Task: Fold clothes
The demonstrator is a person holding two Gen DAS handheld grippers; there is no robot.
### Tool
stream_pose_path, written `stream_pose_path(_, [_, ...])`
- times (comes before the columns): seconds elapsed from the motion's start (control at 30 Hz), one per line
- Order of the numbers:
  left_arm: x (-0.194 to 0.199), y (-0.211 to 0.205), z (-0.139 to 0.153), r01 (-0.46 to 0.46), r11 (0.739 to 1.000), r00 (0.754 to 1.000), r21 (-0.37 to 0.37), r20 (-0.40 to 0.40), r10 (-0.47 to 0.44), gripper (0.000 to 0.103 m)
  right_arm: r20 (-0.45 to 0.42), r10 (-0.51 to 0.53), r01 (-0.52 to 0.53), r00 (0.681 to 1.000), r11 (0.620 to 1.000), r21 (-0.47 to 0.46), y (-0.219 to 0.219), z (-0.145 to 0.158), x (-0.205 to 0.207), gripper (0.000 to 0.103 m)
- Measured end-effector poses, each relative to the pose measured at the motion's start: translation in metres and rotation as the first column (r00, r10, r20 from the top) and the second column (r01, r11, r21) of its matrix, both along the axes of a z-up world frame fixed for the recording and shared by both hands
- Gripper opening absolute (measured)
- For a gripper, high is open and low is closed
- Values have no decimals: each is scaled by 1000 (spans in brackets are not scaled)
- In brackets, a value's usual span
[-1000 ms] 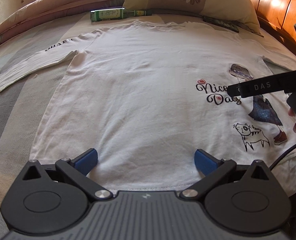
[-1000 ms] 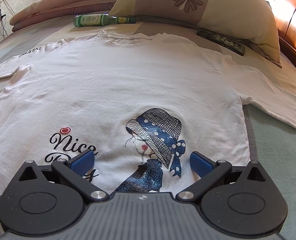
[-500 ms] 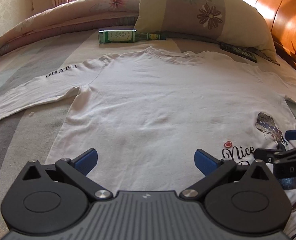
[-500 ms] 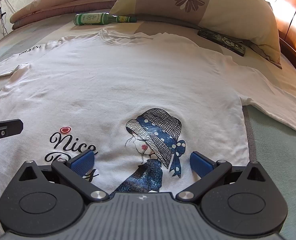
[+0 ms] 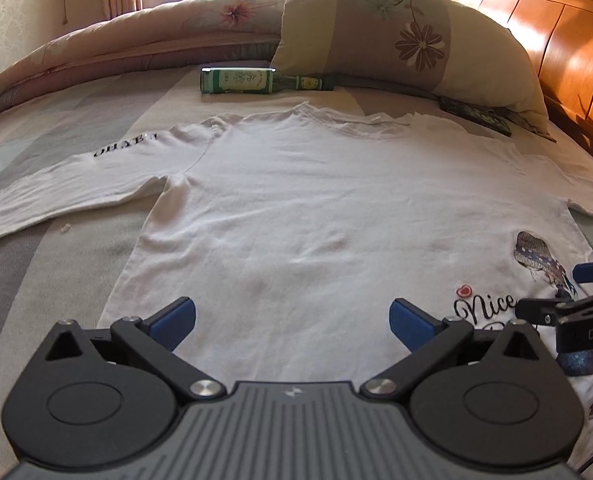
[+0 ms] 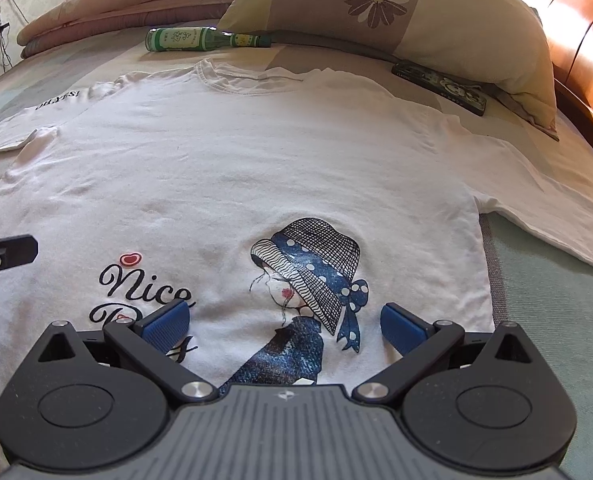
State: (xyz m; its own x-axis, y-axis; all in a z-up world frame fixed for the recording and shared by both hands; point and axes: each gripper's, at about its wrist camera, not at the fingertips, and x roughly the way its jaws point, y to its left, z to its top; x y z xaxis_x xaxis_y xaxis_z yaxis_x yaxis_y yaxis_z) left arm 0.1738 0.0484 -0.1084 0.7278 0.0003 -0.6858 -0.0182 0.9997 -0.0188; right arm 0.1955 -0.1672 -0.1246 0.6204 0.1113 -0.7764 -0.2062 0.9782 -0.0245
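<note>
— Where is the shirt?
— The white shirt (image 5: 316, 208) lies spread flat on the bed (image 5: 36, 280), front up, collar toward the pillow (image 5: 408, 36), a green bottle (image 5: 256, 81) just past it.
— Your hands?
— My left gripper (image 5: 292, 320) and right gripper (image 6: 284, 324) both hover over the hem, fingers wide apart, gripping nothing.

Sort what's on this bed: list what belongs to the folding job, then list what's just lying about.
For the job:
white long-sleeved shirt, spread flat
left gripper, open
right gripper, open

Just lying about:
green bottle, on its side
flowered pillow
dark flat box beside the pillow
rolled quilt
</note>
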Motion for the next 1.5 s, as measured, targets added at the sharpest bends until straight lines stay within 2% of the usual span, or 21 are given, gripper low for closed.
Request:
stream_pose_path(0.2, [41,0,6,54,998,998,12,28,-54,102,-7,-32,32,999,999,36,-7,0,1,103])
stream_pose_path(0.4, [71,11,-15,64,998,998,-5,-10,-64,102,12,-26,26,1000,999,25,-5,-4,0,103])
stream_pose_path(0.6, [65,20,-29,97,995,993,-24,65,-95,102,47,-34,32,998,999,37,-5,-7,-4,103])
stream_pose_path(0.7, [65,24,-27,107,993,993,-52,64,-104,102,62,-40,38,997,998,39,-5,-8,-6,103])
stream_pose_path(0.9, [61,20,-23,132,991,991,-2,14,-132,102,30,-59,58,998,997,43,-9,-3,-6,103])
stream_pose_path(1.0, [61,22,-20,132,991,991,-16,-10,-132,102,21,-139,138,990,989,49,-22,1,-8,103])
stream_pose_path(1.1, [60,25,-16,127,991,991,-42,-24,-128,102,13,-252,250,968,965,75,-42,5,-12,103])
stream_pose_path(1.2, [57,29,-11,136,987,990,-82,-18,-138,102,13,-311,308,950,946,104,-59,15,-11,103])
stream_pose_path(1.37, [55,28,-5,143,986,990,-84,-3,-144,102,113,-283,262,952,950,168,-81,53,24,103])
stream_pose_path(1.43, [54,27,-4,146,986,989,-78,1,-146,102,124,-268,240,955,950,200,-91,66,54,103])
stream_pose_path(1.5, [56,27,-5,142,987,990,-79,2,-143,102,97,-251,223,963,945,238,-106,71,89,103])
